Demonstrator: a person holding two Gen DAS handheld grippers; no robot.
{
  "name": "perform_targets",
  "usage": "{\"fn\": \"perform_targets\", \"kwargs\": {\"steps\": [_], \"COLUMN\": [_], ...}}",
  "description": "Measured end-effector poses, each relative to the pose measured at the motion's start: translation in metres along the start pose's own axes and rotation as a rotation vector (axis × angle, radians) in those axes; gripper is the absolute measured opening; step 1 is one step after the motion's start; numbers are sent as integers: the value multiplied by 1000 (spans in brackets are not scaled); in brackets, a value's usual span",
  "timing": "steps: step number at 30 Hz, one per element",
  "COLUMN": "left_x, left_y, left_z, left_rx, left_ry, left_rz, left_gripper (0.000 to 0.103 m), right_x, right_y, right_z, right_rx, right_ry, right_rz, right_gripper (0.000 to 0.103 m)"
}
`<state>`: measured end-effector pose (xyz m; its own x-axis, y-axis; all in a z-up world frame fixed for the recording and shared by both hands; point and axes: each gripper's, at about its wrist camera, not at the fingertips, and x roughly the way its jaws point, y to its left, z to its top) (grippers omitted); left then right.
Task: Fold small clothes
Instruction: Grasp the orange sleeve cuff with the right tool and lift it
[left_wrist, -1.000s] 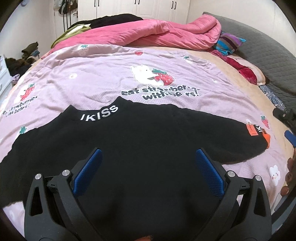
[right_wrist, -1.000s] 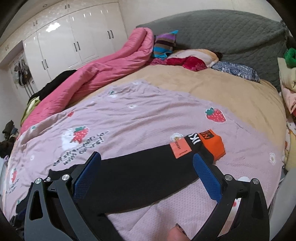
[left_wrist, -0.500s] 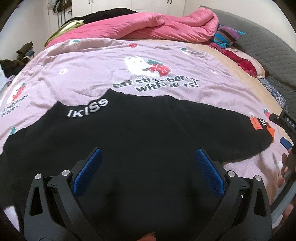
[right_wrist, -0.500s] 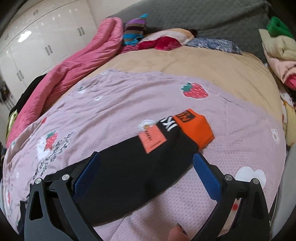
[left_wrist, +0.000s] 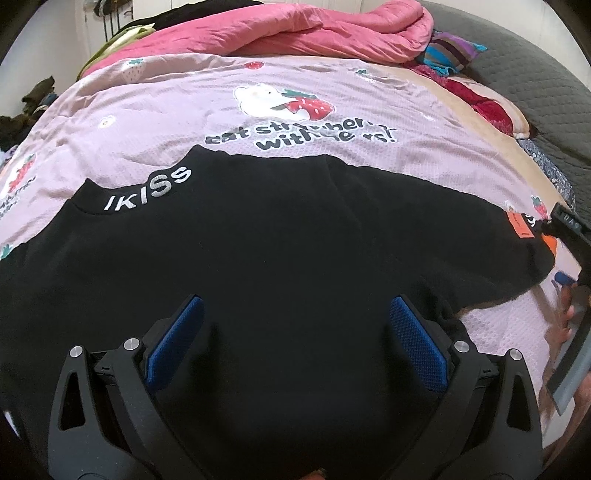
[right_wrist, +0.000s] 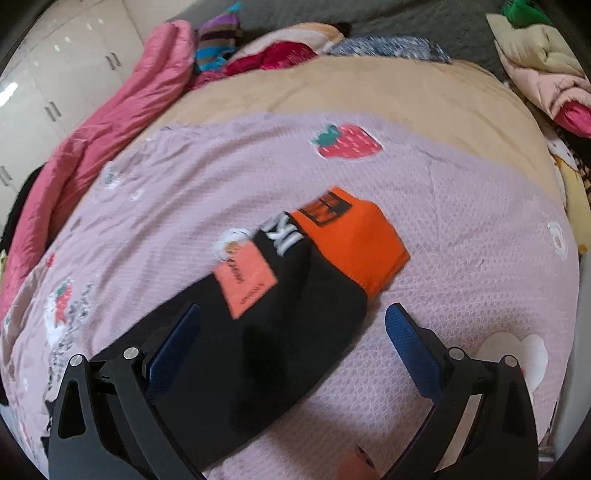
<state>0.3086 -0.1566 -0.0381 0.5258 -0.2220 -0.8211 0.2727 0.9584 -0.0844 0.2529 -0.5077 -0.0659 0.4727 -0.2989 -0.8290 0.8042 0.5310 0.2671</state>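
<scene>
A black sweatshirt (left_wrist: 280, 251) with "IKISS" on its collar lies flat on the pink strawberry bedspread (left_wrist: 155, 110). My left gripper (left_wrist: 295, 328) hovers open low over its body, nothing between the blue pads. The right sleeve (right_wrist: 266, 332) runs out to an orange cuff (right_wrist: 354, 240) with a salmon label (right_wrist: 247, 280). My right gripper (right_wrist: 291, 332) is open, straddling that sleeve just short of the cuff. In the left wrist view the right gripper (left_wrist: 569, 236) shows at the frame's right edge by the cuff.
A pink duvet (left_wrist: 295, 29) is bunched along the far side of the bed. Striped and red clothes (right_wrist: 258, 51) lie by the grey headboard (left_wrist: 535, 66). Folded bedding (right_wrist: 543, 70) sits at the right. A tan blanket (right_wrist: 369, 88) covers the far part.
Both grippers have moved down and closer to the sweatshirt. The right one has swung toward the orange cuff, which now looms larger between its fingers. Both stay open.
</scene>
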Motion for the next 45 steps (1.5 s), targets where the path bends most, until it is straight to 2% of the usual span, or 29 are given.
{"fn": "perform_targets", "kwargs": {"steps": [3, 8, 11, 13, 14, 15, 16, 17, 21, 25, 29, 39, 45], "left_x": [0, -2, -5, -7, -8, -8, -10, -12, -23, -35, -52, -79, -85], "left_y": [2, 8, 14, 19, 21, 23, 26, 28, 34, 36, 42, 74, 95], "left_z": [1, 4, 6, 9, 10, 10, 10, 10, 12, 11, 7, 5, 3], "left_rx": [-4, -29, -47, -60, -67, -71, -80, -90, -111, -103, -110, -197, -258], "left_ry": [-5, -2, -10, -15, -15, -14, -12, -13, -26, -39, -59, -113, -128], "left_rz": [-2, -8, -16, -15, -17, -20, -25, -31, -73, -75, -86, -98, -79], "left_gripper": [95, 95, 95, 95, 95, 95, 95, 95, 95, 95, 95, 95, 95], "right_x": [11, 22, 24, 20, 19, 19, 18, 17, 6, -23, -41, -83, -100], "right_y": [-4, -2, -9, -17, -20, -23, -26, -31, -43, -34, -20, 31, 52], "right_z": [0, 10, 15, 14, 15, 15, 15, 15, 16, 19, 16, -1, -13], "right_rx": [37, 54, 90, 121, 125, 129, 133, 142, 176, 138, 103, -64, -147], "right_ry": [25, 6, -17, -39, -41, -43, -47, -52, -76, -151, -178, -211, -211], "right_rz": [7, 24, 70, 130, 134, 138, 147, 154, 257, 343, 388, 507, 563], "right_gripper": [99, 99, 98, 87, 72, 61, 55, 42, 15, 13, 13, 12, 12]}}
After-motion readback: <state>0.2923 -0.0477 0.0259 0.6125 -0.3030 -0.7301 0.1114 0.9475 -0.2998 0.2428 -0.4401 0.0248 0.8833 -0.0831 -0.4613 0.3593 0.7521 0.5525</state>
